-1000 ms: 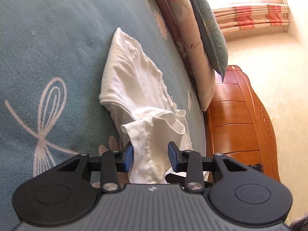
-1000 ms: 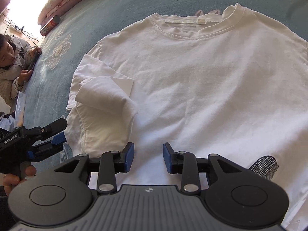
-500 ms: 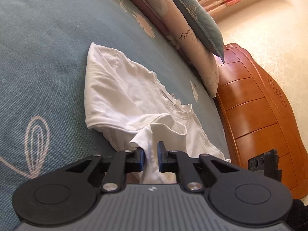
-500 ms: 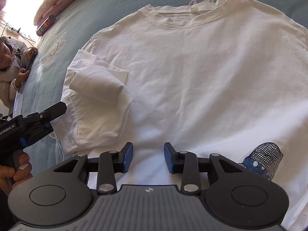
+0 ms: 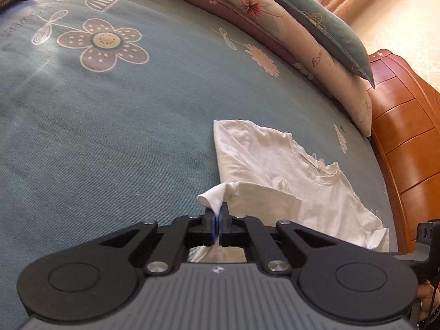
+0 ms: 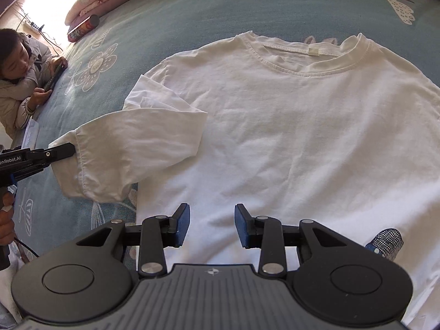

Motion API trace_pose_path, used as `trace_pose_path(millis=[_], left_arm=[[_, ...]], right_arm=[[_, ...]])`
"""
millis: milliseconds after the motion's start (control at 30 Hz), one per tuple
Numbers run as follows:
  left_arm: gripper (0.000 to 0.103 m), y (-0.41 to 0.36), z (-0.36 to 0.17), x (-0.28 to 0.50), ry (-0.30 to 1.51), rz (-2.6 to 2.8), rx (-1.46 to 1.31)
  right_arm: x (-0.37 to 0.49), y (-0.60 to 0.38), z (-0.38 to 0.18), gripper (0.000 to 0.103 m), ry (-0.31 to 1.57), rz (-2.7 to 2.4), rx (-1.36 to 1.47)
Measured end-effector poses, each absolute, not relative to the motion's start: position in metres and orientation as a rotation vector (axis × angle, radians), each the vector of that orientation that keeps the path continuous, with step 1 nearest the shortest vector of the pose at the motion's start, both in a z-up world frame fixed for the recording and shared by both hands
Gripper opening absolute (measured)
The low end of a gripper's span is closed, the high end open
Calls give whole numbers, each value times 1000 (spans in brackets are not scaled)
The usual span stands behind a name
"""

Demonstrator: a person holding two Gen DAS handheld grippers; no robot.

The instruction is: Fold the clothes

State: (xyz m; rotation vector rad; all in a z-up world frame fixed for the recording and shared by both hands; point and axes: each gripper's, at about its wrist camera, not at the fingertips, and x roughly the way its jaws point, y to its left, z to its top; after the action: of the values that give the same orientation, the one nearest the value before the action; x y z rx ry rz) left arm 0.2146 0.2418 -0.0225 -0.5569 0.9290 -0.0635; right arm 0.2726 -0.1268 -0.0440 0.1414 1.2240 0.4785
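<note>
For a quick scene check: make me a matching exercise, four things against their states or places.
Things:
1. left tool
2. right tool
3. T-shirt sleeve
4. can

States or places:
A. open, above the shirt body
B. lying by the pink pillow
C. shut on the sleeve cuff
D. pulled out sideways

Pairs: 1-C, 2-A, 3-D, 4-B
</note>
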Motion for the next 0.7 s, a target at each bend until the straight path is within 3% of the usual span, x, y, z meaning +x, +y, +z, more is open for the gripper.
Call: trace_pose_path(millis=[700], left_arm=[[0, 405, 34, 193, 945, 426, -439]], right_arm=[[279, -95, -36, 40, 1214, 468, 107]])
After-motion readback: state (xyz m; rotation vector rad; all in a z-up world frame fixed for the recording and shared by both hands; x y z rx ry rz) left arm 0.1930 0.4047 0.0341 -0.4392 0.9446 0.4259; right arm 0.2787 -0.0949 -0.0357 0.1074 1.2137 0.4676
